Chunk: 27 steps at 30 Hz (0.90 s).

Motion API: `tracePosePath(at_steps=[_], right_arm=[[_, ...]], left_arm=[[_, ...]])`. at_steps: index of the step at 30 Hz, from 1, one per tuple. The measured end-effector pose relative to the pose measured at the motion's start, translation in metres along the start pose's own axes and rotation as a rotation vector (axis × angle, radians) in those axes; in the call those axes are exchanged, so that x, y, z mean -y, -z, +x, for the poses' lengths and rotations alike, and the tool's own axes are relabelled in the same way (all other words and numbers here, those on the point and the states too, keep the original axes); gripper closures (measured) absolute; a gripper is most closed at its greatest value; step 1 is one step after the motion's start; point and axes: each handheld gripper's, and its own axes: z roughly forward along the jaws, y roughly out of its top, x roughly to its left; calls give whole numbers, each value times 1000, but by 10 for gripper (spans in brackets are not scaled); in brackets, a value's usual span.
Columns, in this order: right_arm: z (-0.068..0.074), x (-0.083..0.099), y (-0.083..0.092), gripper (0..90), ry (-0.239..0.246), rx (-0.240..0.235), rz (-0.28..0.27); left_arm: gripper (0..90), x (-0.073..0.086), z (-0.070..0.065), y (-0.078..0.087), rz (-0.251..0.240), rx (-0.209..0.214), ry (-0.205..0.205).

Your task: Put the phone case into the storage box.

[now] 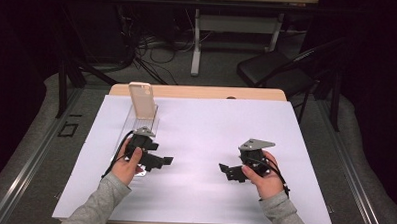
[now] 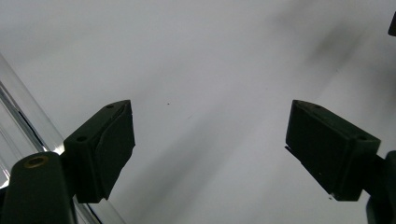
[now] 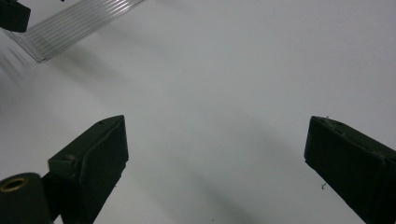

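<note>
Both hand-held grippers rest low over the white worktop (image 1: 210, 142), the left hand-held gripper (image 1: 166, 161) and the right hand-held gripper (image 1: 223, 168) each with jaws apart and empty. The phone (image 1: 142, 101) stands upright in a clear stand (image 1: 136, 124) just beyond the left one. Nothing is grasped yet; the next move probably calls for reaching to the phone.

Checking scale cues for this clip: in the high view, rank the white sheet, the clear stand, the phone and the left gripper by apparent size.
1. white sheet, by far the largest.
2. clear stand, partly hidden by the gripper.
3. phone and left gripper: look alike in size, so not ranked; the gripper sits nearer the camera.
</note>
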Motion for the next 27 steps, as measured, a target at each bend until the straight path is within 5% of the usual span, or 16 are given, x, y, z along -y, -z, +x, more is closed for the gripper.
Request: tracePosePath(at_steps=[27], right_arm=[[5, 5, -5, 64, 15, -7, 7]], left_arm=[[159, 7, 1, -4, -9, 4, 4]])
